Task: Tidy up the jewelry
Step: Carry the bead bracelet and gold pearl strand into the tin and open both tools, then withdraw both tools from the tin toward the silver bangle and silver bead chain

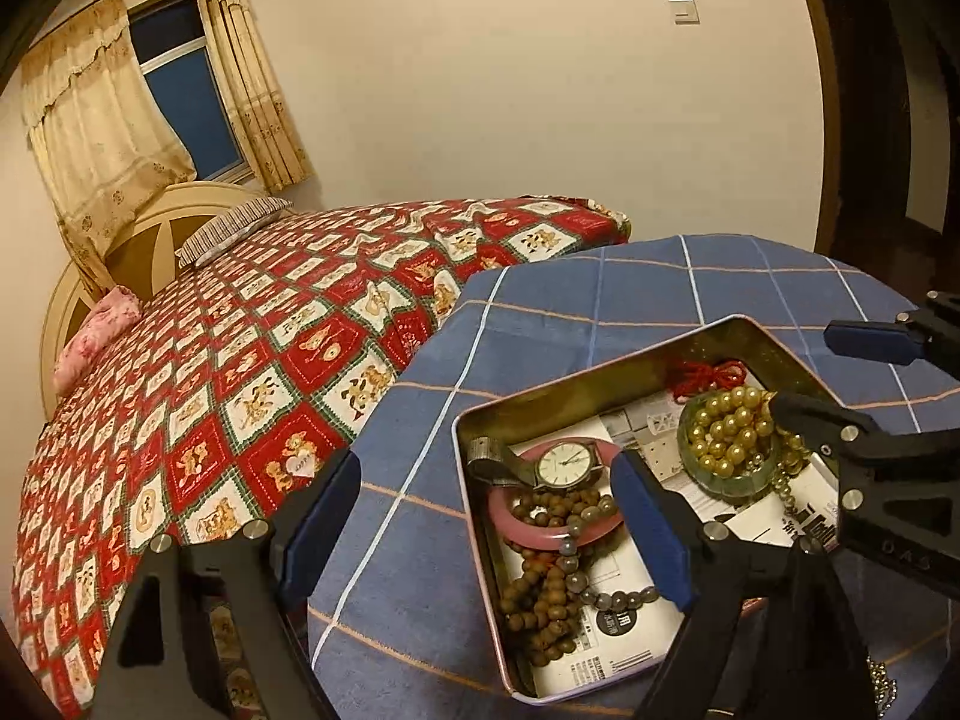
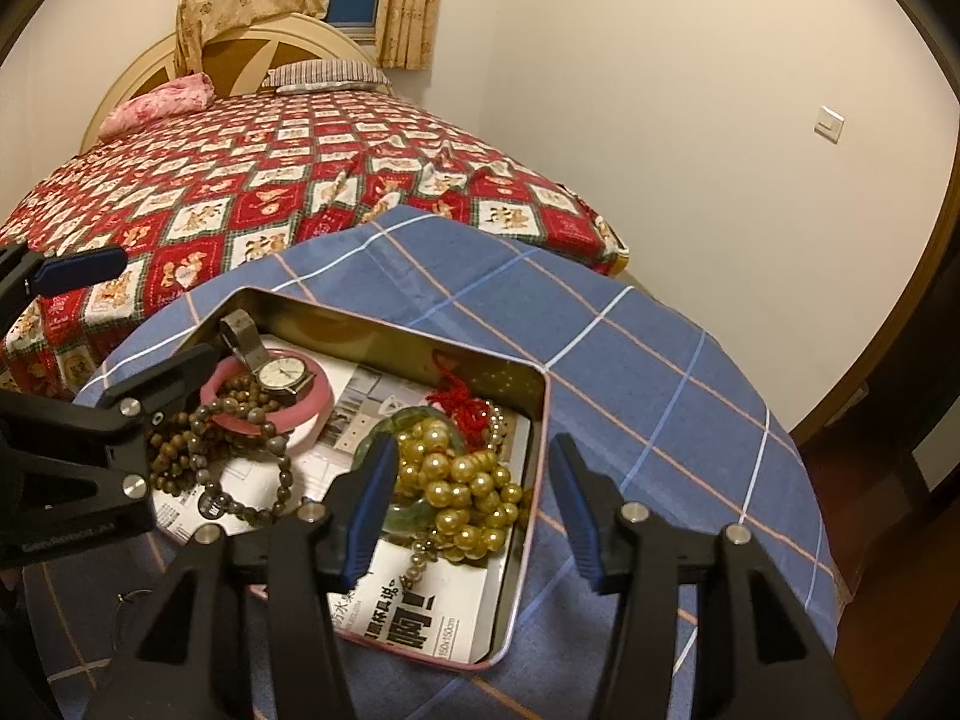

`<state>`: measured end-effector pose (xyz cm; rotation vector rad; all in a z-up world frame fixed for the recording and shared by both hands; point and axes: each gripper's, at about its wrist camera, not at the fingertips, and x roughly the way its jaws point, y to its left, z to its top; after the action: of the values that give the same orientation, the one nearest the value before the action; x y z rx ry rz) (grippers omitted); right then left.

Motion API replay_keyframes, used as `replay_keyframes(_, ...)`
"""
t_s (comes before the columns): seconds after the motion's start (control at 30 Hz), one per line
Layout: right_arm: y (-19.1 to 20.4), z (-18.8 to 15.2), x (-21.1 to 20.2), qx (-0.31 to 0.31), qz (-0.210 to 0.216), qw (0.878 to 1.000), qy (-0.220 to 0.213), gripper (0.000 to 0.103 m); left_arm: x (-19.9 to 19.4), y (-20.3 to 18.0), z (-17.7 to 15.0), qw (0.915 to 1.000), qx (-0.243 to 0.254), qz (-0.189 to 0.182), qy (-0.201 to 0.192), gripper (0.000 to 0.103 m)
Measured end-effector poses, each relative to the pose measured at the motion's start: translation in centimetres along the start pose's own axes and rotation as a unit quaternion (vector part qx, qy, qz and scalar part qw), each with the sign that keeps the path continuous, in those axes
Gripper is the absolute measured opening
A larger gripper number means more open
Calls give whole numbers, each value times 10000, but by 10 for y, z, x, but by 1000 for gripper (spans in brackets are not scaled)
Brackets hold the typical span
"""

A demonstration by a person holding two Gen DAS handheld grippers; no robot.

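Note:
An open metal tin point(image 1: 480, 414) point(image 2: 543, 420) sits on a blue checked cloth. Inside lie a wristwatch point(image 1: 564, 463) point(image 2: 282, 373) on a pink bangle point(image 1: 528, 525) point(image 2: 312, 405), brown bead strings point(image 1: 543, 594) point(image 2: 180, 450), a gold pearl necklace point(image 1: 729, 426) point(image 2: 462, 486) in a green glass dish point(image 1: 738, 483), and a red cord point(image 1: 708, 373) point(image 2: 462, 399). My left gripper point(image 1: 486, 531) is open, straddling the tin's left wall. My right gripper point(image 2: 474, 516) is open, straddling the tin's right wall, its left finger by the pearls. Neither holds anything.
The tin is lined with printed paper point(image 2: 414, 618). The blue cloth point(image 1: 576, 312) point(image 2: 660, 384) covers a round table. A bed with a red patterned cover point(image 1: 240, 360) point(image 2: 270, 180) lies behind it, against a wall.

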<state>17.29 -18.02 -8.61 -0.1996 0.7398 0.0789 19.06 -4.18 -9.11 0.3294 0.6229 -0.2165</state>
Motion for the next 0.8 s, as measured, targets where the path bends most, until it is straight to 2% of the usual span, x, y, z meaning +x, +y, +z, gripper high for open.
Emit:
replay_keyframes(0.43, -1, -8, -6, 72, -8, 10000, 24, 55, -6, -1, -8, 10000, -32, 36, 84, 85)
replay_keyframes(0.8, -5, -39, -36, 357, -29, 9994, -17, 55, -40, -2, -46, 9997, -84, 97, 219, 85)
